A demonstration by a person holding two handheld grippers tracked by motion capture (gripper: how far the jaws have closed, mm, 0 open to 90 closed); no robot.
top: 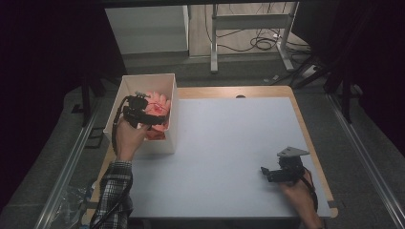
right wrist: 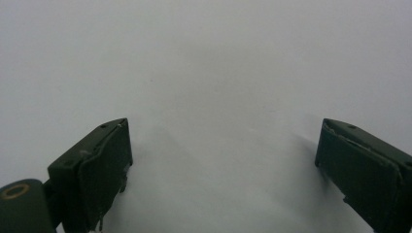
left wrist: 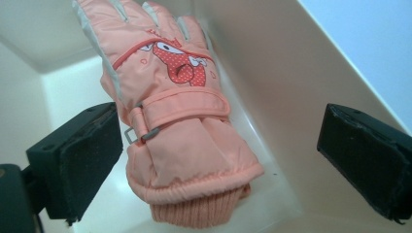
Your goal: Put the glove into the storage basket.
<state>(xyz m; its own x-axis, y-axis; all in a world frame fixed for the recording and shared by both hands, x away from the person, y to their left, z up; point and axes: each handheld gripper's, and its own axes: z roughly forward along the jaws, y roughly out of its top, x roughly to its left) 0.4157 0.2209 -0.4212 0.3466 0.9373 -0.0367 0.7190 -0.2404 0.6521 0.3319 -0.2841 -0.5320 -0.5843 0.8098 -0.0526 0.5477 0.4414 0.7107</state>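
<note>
A pink winter glove (left wrist: 180,121) with a red cartoon patch and a knitted cuff lies inside a white box (top: 171,129) at the table's left. The glove (top: 157,106) shows pink in the high view too. My left gripper (top: 143,114) hovers over the box, open, its jaws spread on either side of the glove's cuff without touching it (left wrist: 218,160). My right gripper (top: 268,172) rests low over the white table (top: 224,143) near the front right corner, open, with nothing between its jaws (right wrist: 223,170).
The white tabletop has a wooden rim (top: 305,129) along its right and far edges. Beyond it stand a white cabinet (top: 148,28) and a metal frame (top: 248,24) with cables (top: 260,43) on the floor. Dark curtains flank both sides.
</note>
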